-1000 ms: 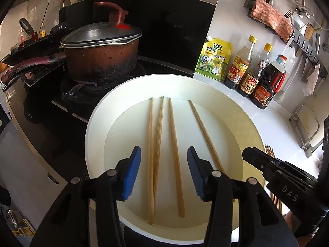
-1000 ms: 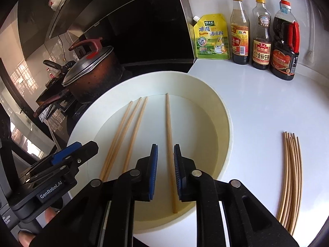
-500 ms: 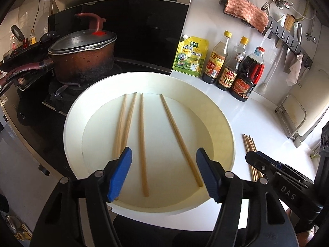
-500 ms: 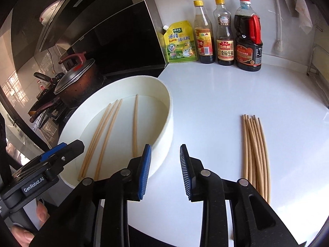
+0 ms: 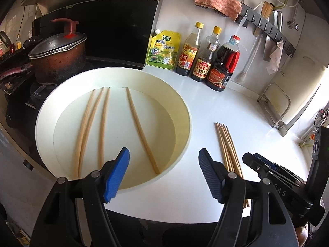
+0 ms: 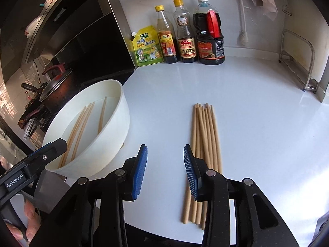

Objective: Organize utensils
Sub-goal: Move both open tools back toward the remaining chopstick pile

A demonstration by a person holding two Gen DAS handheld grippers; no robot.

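Observation:
A round white basin sits on the counter and holds several wooden chopsticks; it also shows in the right wrist view. A bundle of several wooden chopsticks lies on the white counter to the right of the basin, also in the left wrist view. My left gripper is open and empty above the basin's near right rim. My right gripper is open and empty over the counter, just left of the bundle's near end.
A lidded brown pot stands on the stove at the left. A yellow sauce pouch and three bottles line the back wall. A metal rack stands at the right. The counter's front edge runs just below the grippers.
Both grippers have swung right, from over the basin toward the counter and the bundle. Both have opened wider; the right one was nearly shut a second ago.

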